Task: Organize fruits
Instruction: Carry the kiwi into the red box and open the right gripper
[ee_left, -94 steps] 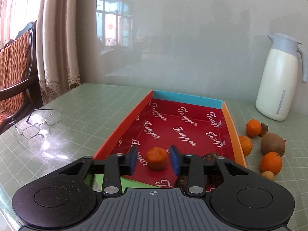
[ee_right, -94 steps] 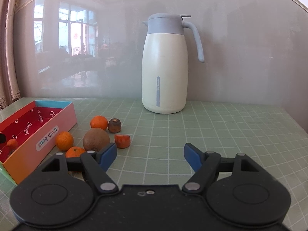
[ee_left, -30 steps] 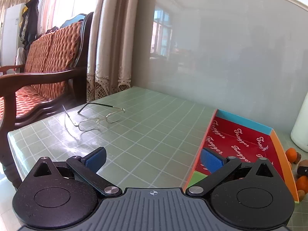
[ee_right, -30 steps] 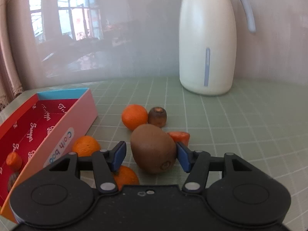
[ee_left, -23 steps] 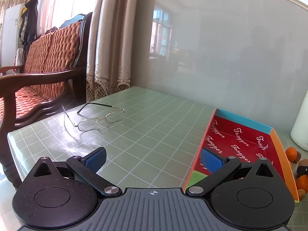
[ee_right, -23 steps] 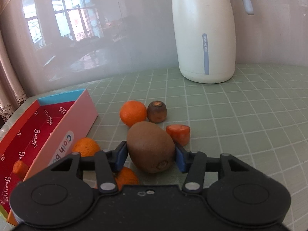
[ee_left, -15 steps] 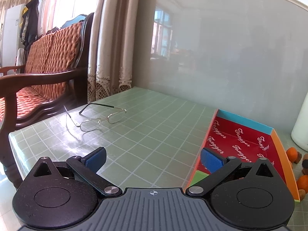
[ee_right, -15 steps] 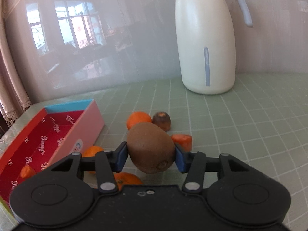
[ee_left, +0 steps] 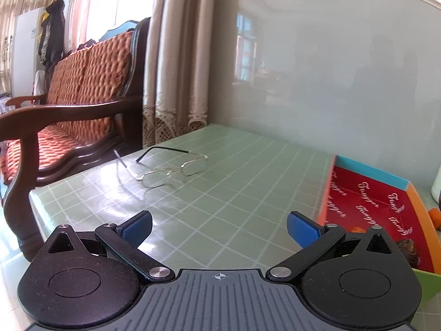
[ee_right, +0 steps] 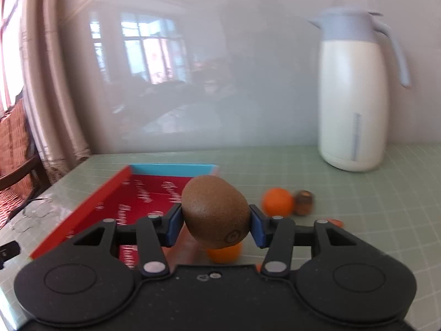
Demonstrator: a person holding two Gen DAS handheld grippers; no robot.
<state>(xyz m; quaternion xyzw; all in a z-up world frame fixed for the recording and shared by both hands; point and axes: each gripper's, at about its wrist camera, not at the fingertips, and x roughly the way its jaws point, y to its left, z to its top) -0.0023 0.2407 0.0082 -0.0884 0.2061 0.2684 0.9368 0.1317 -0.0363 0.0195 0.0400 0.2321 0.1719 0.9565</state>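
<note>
Box sits lower left of the right view, open top ready for fruit. Right gripper pinches the kiwi at frame centre, carried above the table, likely boxward. Left gripper, jaws spread and empty, waits clear.

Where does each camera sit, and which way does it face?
Left wrist: on the left gripper, looking over the green table at glasses; its open fingers show.
Right wrist: on the right gripper, facing the jug; its fingers clamp a kiwi.
Shared: the red box, table.
</note>
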